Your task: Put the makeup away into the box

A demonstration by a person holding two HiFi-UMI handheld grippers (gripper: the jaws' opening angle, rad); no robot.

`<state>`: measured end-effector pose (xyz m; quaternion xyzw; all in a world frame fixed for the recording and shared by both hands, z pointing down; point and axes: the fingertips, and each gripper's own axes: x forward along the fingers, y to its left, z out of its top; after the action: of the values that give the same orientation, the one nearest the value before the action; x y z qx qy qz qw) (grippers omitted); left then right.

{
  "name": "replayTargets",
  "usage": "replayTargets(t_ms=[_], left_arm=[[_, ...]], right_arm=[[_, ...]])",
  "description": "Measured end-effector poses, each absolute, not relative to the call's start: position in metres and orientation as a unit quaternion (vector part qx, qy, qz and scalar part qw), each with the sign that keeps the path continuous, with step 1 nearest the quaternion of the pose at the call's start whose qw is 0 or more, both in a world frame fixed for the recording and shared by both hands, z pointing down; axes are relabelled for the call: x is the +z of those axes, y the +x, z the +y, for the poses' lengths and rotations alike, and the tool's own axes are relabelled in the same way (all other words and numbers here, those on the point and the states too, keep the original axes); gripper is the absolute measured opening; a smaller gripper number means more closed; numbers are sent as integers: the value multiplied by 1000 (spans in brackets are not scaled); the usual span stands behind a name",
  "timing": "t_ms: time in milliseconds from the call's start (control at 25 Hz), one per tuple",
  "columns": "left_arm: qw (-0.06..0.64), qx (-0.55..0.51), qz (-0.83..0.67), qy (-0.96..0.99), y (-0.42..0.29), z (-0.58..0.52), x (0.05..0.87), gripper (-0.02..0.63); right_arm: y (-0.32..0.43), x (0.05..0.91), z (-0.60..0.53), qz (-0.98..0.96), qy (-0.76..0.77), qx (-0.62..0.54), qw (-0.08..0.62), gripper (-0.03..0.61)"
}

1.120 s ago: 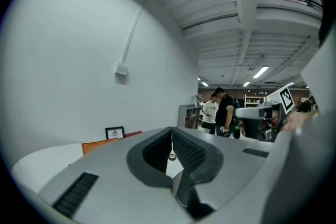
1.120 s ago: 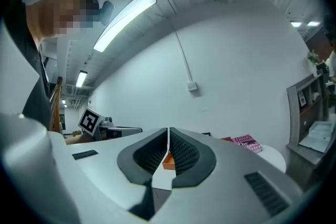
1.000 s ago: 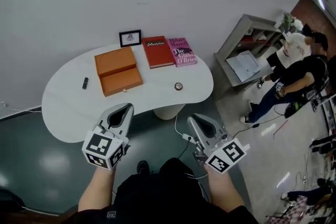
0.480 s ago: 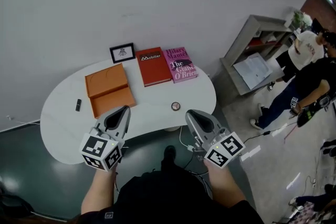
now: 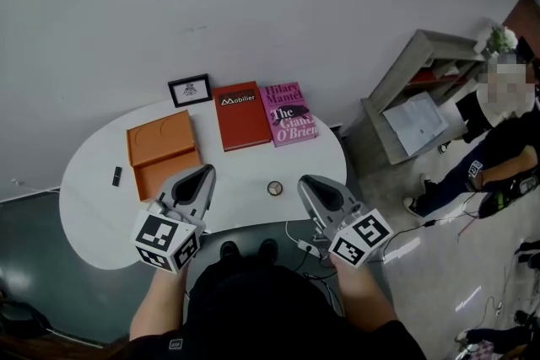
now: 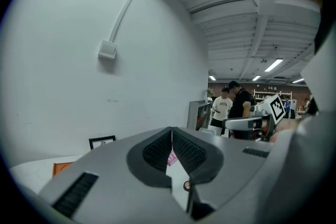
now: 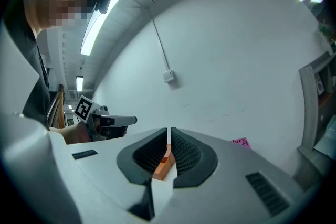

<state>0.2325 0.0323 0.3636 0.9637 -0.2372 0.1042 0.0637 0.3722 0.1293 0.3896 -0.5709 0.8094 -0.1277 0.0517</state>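
You have walked up to the open orange box (image 5: 160, 153); left hand-held gripper (image 5: 202, 174) and right hand-held gripper (image 5: 307, 184), jaws together, hold nothing.

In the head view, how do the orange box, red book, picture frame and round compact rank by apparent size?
Largest to smallest:
orange box
red book
picture frame
round compact
All sit on one table, so distance barely matters.
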Motion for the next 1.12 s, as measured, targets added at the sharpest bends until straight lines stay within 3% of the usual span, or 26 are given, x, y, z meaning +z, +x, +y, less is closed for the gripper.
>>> replayTargets(t_ms=[640, 760, 1120], left_arm=[[105, 178, -193, 959, 260, 13, 441, 15], [119, 185, -193, 956, 263, 11, 456, 15], [164, 211, -210, 941, 264, 6, 505, 15]], right_arm=[[388, 512, 74, 792, -573, -206, -41, 48], [384, 552, 72, 793, -560, -226, -81, 114], [375, 645, 71, 792, -527, -271, -149, 198]])
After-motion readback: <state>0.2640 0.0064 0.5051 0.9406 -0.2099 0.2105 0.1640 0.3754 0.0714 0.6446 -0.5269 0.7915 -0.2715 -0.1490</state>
